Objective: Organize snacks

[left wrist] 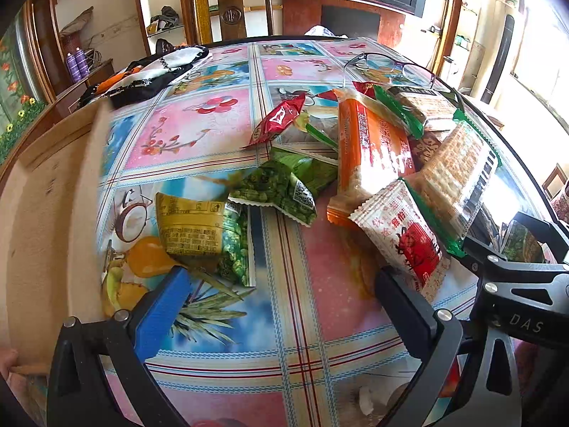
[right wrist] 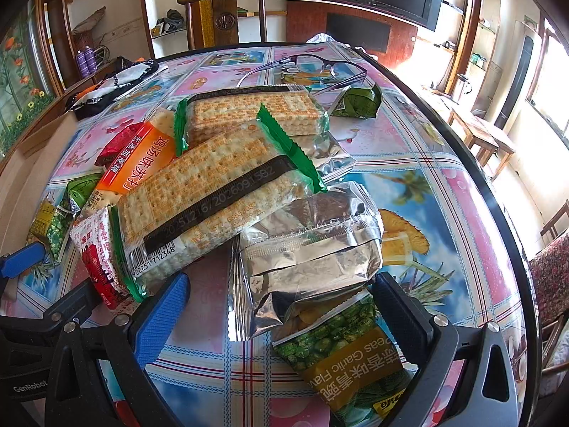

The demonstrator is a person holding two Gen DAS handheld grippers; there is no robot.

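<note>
A heap of snack packets lies on the flowery tablecloth [left wrist: 284, 320]. In the left wrist view I see a yellow-green pea packet [left wrist: 202, 235], a green packet [left wrist: 277, 188], a small red packet [left wrist: 281, 117], an orange cracker pack [left wrist: 370, 153] and a white-red packet [left wrist: 405, 235]. My left gripper [left wrist: 284, 302] is open over bare cloth, just short of them. My right gripper [right wrist: 281, 316] is open too. A silver foil packet [right wrist: 306, 249] and a garlic pea packet [right wrist: 341, 352] lie between its fingers. Two clear cracker packs [right wrist: 213, 192] are stacked behind.
A cardboard box [left wrist: 46, 213] stands at the left, blurred, with a hand at its lower edge. Eyeglasses [right wrist: 313, 66] and a black-white cloth bag [left wrist: 153, 71] lie at the table's far side. A wooden chair [right wrist: 224, 17] stands behind. The table rim [right wrist: 498, 185] curves along the right.
</note>
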